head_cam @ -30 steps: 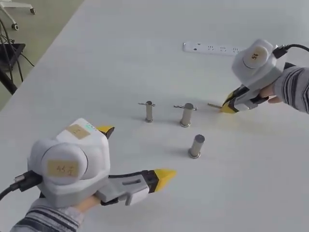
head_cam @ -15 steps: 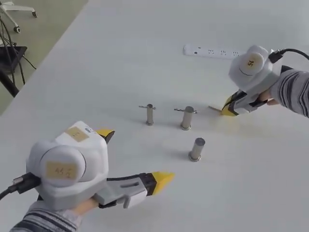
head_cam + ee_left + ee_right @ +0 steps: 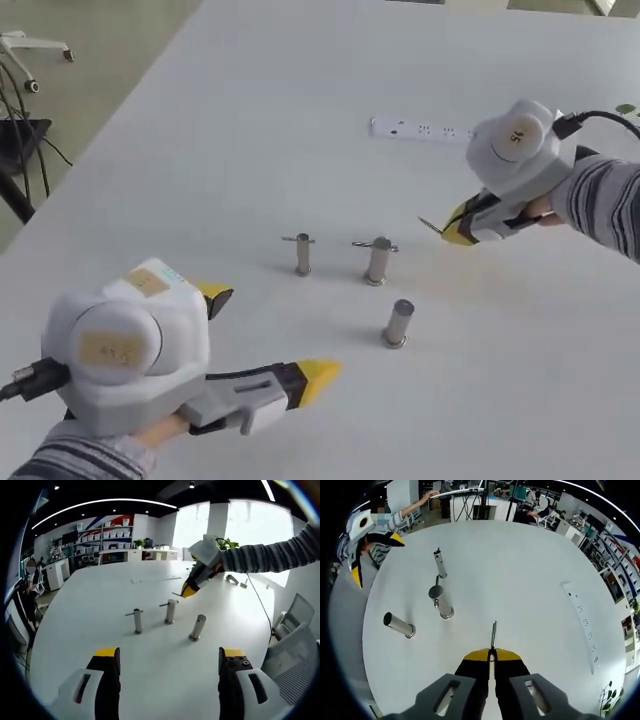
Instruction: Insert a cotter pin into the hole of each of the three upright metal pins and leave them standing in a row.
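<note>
Three upright metal pins stand on the white table. The left pin (image 3: 303, 253) and the middle pin (image 3: 378, 260) each carry a cotter pin through the top. The third pin (image 3: 398, 323) stands nearer me, its top bare. My right gripper (image 3: 450, 230) hovers right of the middle pin, shut on a cotter pin (image 3: 493, 635) that sticks out toward the pins (image 3: 440, 602). My left gripper (image 3: 268, 333) is open at the lower left, with nothing between its jaws. In its own view the three pins (image 3: 171, 611) stand ahead of it (image 3: 170, 653).
A white power strip (image 3: 420, 129) lies on the table behind the right gripper. The table's left edge runs along the floor, where chair legs and cables (image 3: 25, 60) show. Bare table (image 3: 520, 380) surrounds the pins.
The right gripper has lifted the cotter pin slightly off the table and drawn a little toward the middle pin. The left gripper stays open in the same place; the head camera shifted.
</note>
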The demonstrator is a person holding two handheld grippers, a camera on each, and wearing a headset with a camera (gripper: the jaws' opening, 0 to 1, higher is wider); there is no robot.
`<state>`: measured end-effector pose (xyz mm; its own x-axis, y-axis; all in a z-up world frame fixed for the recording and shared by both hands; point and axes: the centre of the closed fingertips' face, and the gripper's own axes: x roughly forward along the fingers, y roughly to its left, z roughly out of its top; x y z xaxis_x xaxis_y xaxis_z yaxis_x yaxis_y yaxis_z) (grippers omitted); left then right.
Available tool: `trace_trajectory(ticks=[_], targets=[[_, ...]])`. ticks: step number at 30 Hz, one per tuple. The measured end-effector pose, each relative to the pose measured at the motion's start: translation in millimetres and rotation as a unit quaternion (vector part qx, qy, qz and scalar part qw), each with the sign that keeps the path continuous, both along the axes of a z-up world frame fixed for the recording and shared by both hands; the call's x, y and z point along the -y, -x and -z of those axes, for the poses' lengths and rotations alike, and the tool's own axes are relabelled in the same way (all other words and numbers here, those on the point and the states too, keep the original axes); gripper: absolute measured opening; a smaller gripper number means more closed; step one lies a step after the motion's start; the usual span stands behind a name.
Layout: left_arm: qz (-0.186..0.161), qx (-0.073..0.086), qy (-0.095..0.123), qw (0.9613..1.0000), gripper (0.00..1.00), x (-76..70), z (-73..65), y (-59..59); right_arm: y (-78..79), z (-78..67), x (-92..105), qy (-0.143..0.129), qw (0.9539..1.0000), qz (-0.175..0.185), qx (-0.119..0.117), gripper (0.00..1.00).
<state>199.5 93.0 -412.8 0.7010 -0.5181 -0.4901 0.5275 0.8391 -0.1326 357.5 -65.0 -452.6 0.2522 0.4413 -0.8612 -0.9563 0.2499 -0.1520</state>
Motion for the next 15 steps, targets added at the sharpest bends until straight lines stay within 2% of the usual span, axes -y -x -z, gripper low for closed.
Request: trace_trajectory(ticks=[11, 13, 15], targets=[[0.018, 0.003, 0.005, 0.9998, 0.66, 8.9, -14.3, -15.7, 20.9, -39.1, -15.2, -0.026, 0.9969, -0.046, 0.059, 0.00], [0.023, 0.005, 0.010, 0.9997, 0.64, 11.7, -16.5, -18.4, 25.8, -45.4, -19.7, -0.032, 0.9949, -0.062, 0.073, 0.00], [0.028, 0.003, 0.024, 0.9993, 0.60, 16.8, -20.1, -19.6, 28.3, -48.7, -22.8, -0.035, 0.9936, -0.070, 0.081, 0.00]])
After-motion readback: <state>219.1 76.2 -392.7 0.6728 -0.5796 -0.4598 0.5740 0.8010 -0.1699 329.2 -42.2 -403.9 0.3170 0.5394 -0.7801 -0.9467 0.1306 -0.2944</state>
